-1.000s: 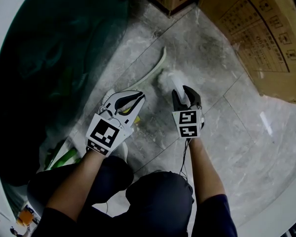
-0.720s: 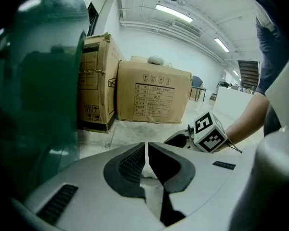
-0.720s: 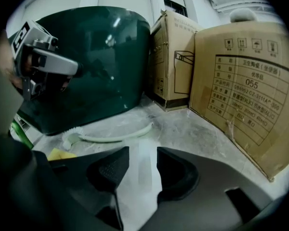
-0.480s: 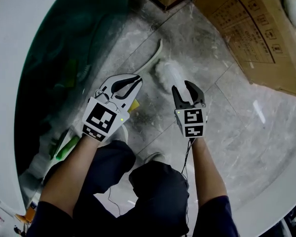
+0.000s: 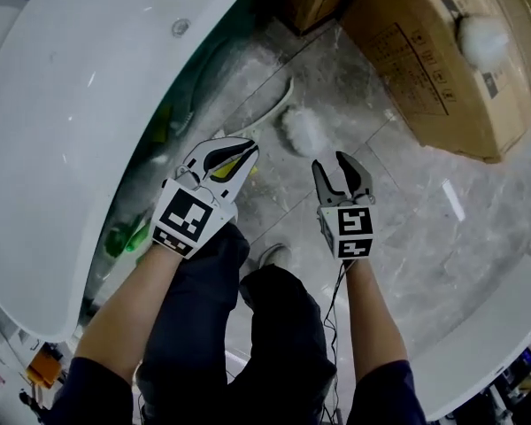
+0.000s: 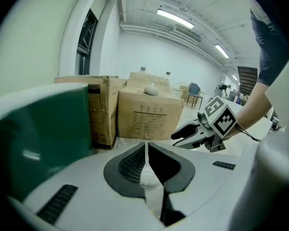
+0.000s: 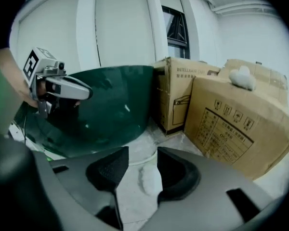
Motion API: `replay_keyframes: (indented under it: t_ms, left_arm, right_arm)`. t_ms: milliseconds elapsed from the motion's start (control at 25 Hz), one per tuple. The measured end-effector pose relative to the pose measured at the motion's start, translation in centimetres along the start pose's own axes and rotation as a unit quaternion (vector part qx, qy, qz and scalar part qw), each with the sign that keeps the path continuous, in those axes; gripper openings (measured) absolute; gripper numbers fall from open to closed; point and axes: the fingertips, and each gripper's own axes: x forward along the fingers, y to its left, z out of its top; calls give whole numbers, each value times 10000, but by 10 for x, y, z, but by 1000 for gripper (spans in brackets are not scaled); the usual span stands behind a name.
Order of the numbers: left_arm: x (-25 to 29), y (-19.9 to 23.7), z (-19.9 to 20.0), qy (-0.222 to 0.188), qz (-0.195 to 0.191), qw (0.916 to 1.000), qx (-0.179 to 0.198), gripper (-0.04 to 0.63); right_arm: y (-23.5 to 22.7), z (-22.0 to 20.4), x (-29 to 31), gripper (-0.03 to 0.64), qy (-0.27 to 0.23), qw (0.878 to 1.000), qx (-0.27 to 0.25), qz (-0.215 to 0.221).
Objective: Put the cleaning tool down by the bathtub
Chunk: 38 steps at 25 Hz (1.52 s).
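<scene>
The bathtub (image 5: 88, 104) fills my left. The cleaning tool (image 5: 299, 129) lies on the floor (image 5: 398, 202) just beside the tub's wall. My right gripper (image 5: 341, 159) has just been opening its jaws and holds nothing; my left gripper (image 5: 248, 149) is closed and empty. The placing looks done, so next I'd simply back both grippers clear.

**Three viewpoints on the floor (image 5: 398, 202) between bathtub (image 5: 80, 122) and cardboard boxes (image 5: 425, 69).**

The head view looks steeply down from above: bathtub at left, boxes at upper right, and the left gripper (image 5: 248, 159) and right gripper (image 5: 331, 161) close under the lens. The left gripper view sits lower, facing nearly level along its own jaws toward the boxes, with the right gripper at its right edge. The right gripper view faces along its own jaws toward the tub wall and boxes, with the left gripper at its left edge. All three views share the tub, the boxes and the floor between them.
</scene>
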Motion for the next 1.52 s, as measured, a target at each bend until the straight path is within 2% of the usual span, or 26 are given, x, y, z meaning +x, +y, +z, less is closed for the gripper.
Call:
replay_keyframes:
  t_ms: [400, 640, 1040, 1240, 1520]
  left_arm:
    - [-119, -38, 161, -484, 155, 9984, 262, 44]
    - [-188, -73, 236, -784, 182, 9957, 460, 44]
    - [-286, -117, 323, -1332, 180, 9895, 535, 44]
    - [-324, -138, 351, -1564, 125, 9863, 515, 44]
    - [-362, -160, 381, -1834, 49, 9805, 703, 44]
  right_arm:
    - [18, 148, -156, 196, -491, 9987, -169, -5]
    - [38, 225, -253, 202, -984, 9949, -234, -17]
    - [85, 307, -376, 202, -1592, 9872, -140, 5]
    - [101, 337, -425, 202, -1848, 9827, -92, -27]
    - [115, 369, -488, 202, -2250, 9742, -167, -86]
